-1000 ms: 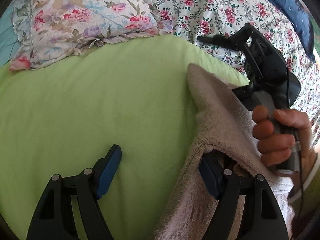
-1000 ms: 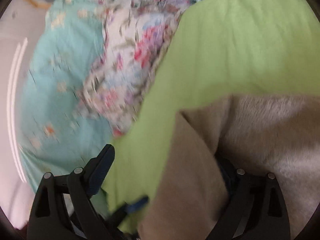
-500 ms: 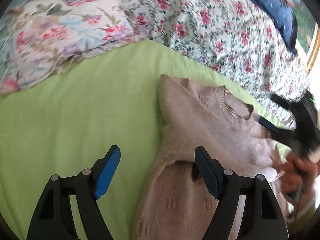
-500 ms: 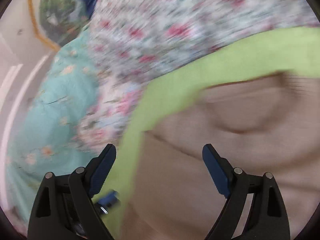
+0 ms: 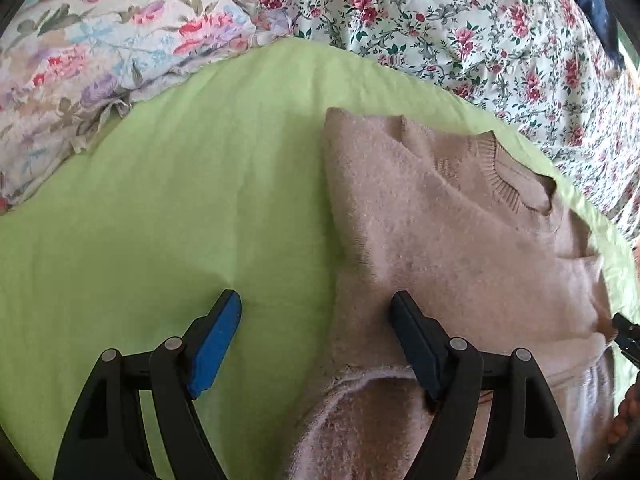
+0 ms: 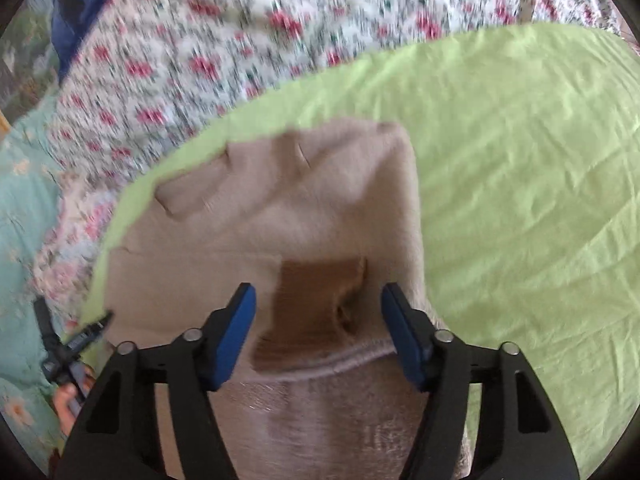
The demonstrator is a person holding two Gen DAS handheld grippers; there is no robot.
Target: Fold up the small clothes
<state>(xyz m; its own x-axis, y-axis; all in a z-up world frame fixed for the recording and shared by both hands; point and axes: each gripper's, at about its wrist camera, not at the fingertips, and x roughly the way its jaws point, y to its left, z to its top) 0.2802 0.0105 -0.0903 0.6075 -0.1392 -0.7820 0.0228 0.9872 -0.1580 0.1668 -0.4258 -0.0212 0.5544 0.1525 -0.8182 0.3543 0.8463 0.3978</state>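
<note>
the small beige sweater (image 5: 440,232) lies on the green sheet (image 5: 180,208) spread over the bed, toward the side where the rose-print bedding (image 5: 480,32) bunches up, with a floral pillow (image 5: 100,52) well off at the far corner. from where i stand it looks partway folded: one side seems turned in over the body, giving a straight edge on the sheet side, and the ribbed collar (image 5: 504,172) shows at the far end. the left gripper (image 5: 316,320) hangs over that straight edge with its jaws spread wide, one finger above bare sheet and the other above the knit, gripping nothing. the right gripper (image 6: 318,312) is over the near part of the sweater (image 6: 304,216), jaws also wide with nothing between them, looking down on a darker brown patch (image 6: 316,292) just past a ribbed edge; the picture is too smeared to tell what that patch is. i'd judge the step in hand is the pause between folds, both tools free. the next move probably calls for each gripper to drop onto the near end, pinch through all layers, and carry it up toward the collar evenly, so the tucked side doesn't slide back out.
</note>
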